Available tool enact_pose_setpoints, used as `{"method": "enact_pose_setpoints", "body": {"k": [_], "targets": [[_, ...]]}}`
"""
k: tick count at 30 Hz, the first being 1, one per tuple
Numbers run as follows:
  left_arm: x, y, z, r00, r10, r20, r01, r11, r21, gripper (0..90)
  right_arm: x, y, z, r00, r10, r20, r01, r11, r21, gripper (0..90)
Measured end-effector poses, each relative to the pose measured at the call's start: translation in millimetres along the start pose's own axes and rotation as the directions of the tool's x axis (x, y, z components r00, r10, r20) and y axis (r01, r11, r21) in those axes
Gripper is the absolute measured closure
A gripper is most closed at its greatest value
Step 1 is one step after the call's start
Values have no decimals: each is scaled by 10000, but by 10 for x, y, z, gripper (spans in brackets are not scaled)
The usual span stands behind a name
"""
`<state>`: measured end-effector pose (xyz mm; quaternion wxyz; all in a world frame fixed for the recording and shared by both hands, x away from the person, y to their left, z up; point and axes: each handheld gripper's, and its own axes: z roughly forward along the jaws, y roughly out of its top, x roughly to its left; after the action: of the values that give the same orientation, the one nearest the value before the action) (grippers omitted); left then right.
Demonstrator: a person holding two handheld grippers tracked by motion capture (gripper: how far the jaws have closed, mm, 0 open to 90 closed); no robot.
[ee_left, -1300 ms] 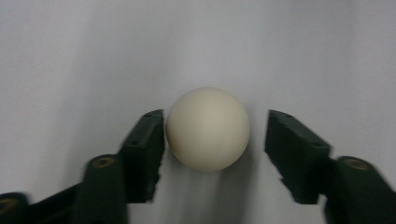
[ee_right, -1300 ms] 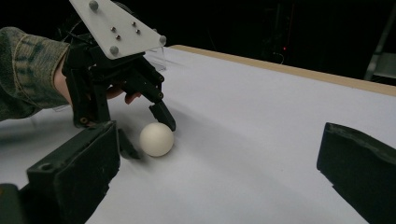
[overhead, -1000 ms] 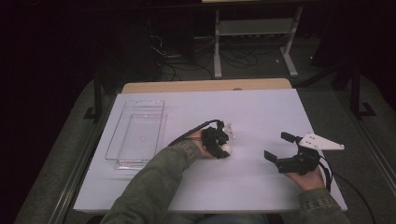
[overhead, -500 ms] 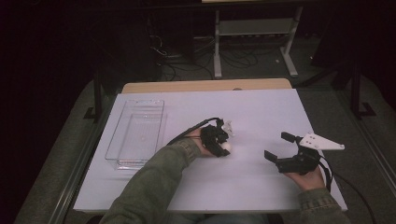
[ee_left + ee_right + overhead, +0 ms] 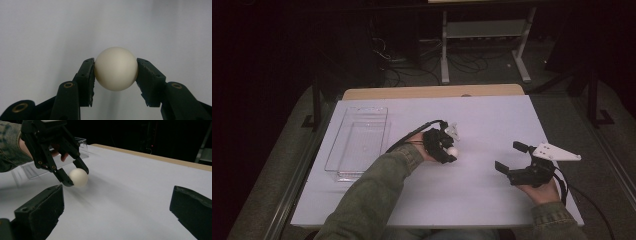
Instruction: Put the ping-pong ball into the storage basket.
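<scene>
Ball, small, smooth and cream-white, sits clamped between the two black jaws of the left tool, which press on its opposite sides at about its widest girth. Taking it there makes sense: a round, slick thing would squirt out if pinched above or below the middle. In the right gripper view the ball appears to hang just clear of the white desk, with a soft shadow under it, so I judge it lifted rather than resting. It is well to the right of the clear tray, an empty-looking transparent bin that seems the likely place for it to go.

Reaching in from the bottom of the high view, the left forearm in its green sleeve angles up and rightward away from the tray, the hand wrapped round the tool body and the jaws tipped down toward the desk. The right tool is held low, far to the right of the tray, its jaws spread wide with nothing between them, pointed toward the ball as if waiting.
</scene>
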<state>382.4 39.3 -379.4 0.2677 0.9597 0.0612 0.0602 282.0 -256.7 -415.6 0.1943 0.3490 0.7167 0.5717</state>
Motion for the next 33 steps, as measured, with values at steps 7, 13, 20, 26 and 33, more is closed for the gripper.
{"method": "enact_pose_setpoints", "body": {"k": [7,13,20,26,33], "targets": [[-51,15,-162,9997,122,-206,-126,9998,-181,506,1,-5,11,10000,9,-15,-9,9999,115,0],[-51,3,-335,9990,34,-438,-53,9990,-433,506,-1,-7,13,10000,55,-18,-55,9999,136,0],[-52,12,-474,9980,97,-619,-125,9989,-459,507,-1,-11,17,10000,51,-34,-51,9999,159,0],[-40,-20,-582,9976,145,-676,-169,9993,-346,507,-3,-11,17,10000,67,-20,-67,9998,173,0],[-27,-42,-743,9960,119,-891,-154,9991,-385,507,-3,-11,18,10000,67,-16,-67,9998,167,0]]}}
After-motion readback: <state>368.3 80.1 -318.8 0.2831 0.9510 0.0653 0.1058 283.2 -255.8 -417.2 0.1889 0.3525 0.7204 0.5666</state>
